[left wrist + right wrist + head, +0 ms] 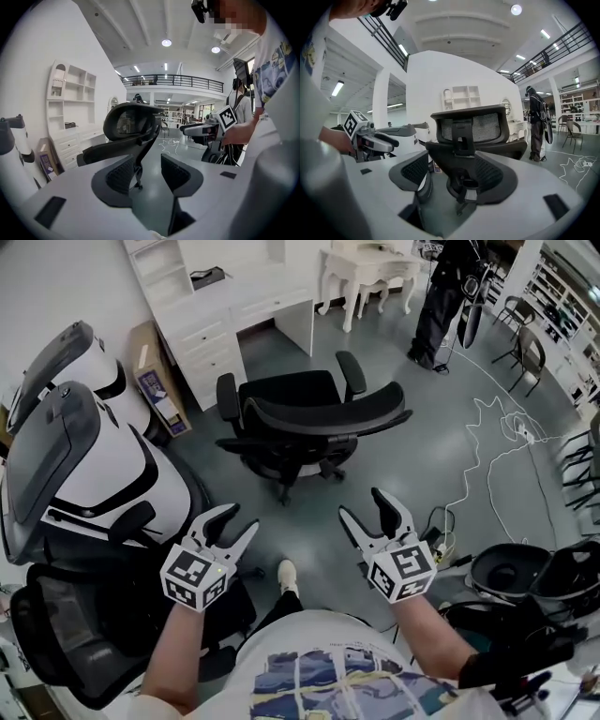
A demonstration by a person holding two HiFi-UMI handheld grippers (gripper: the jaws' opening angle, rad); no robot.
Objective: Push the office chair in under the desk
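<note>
Looking steeply down: printed T-shirt (323, 679) at the bottom edge, pale shoe (288, 575) on the grey floor (403, 456) just beyond it.

Nearest, left gripper (240, 519): jaws apart, nothing between the pads, only floor in the gap in its own view. On top, marker cube (195, 577) with a black-and-white square code pattern.

Alongside, right gripper (363, 506): jaws spread wider, likewise empty. Chair visible through the gap in its own view, but well beyond and untouched. Second marker cube (401, 570), same kind of code.

Flanking the hands: black mesh chair (66, 643) at lower left, white-and-grey pod-shaped units (89, 460) along the left, black round-shelled items (511, 570) at lower right.

Further out, office chair (309, 413): black, mesh back, standing on open floor well ahead of both claws. Back and headrest toward the person, seat and armrests toward the desk. Not under the desk; clear of it, with bare floor between seat front and desk edge.

Right of the chair, white cable (487, 442) looped across the floor.

Beyond the chair, desk (298, 329): white, drawer stack (211, 352) at its left, shelving above. Leaning against the drawers, flat box (153, 390) with a purple label; print too small to read, possibly a product carton.

Farthest: white table with curved legs (370, 273), person in dark clothes (448, 296) standing beside it, dark chairs (530, 352) near the right wall.
</note>
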